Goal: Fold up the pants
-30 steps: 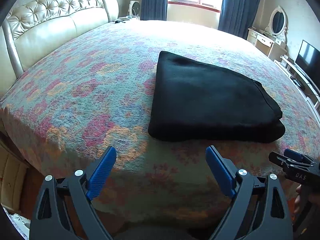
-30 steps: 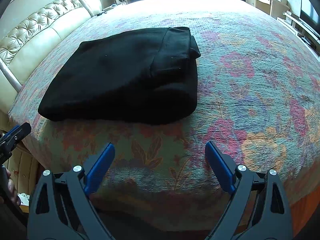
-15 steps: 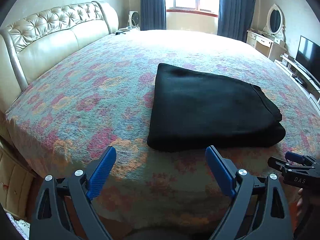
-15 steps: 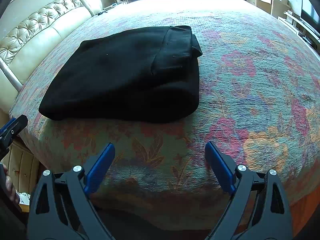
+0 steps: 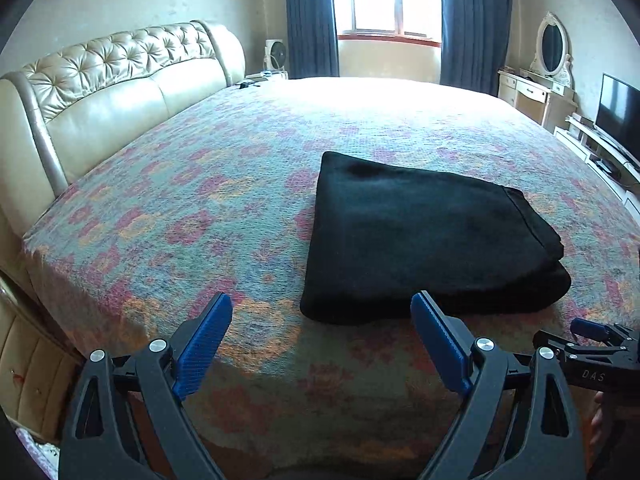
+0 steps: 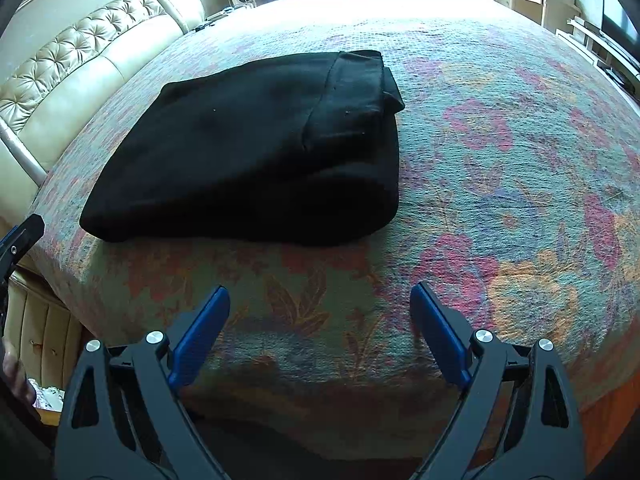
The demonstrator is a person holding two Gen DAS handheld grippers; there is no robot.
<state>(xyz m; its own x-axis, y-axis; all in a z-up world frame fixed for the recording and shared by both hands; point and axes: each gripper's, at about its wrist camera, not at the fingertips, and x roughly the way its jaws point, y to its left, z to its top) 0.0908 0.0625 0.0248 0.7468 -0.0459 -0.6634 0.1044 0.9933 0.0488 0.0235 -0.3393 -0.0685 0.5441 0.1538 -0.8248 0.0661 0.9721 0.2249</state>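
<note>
Both grippers had drawn back from the bed (image 5: 160, 184) since the earlier frames, so that more of the room showed in the left wrist view while the pants (image 5: 424, 236) stayed where they lay; the left gripper (image 5: 320, 346) hung off the bed's near edge with its blue pads spread wide and nothing between them; the right gripper (image 6: 320, 332) was likewise wide apart and empty, short of the same edge.

Hidden or cut off: only the tip of the right gripper entered the left wrist view at its lower right border, its body out of frame; only one dark finger of the left gripper showed at the left border of the right wrist view; the fabric's folds were hard to read, being uniformly black; the layers beneath the top surface were concealed.

The pants (image 6: 248, 152) lay folded into a thick, roughly rectangular stack on the floral bedspread, near the bed's near edge and well apart from the tufted headboard (image 5: 120, 80); the long axis ran parallel to that near edge; the banded end with a seam line pointed away from the headboard, where stacked layers were visible.
</note>
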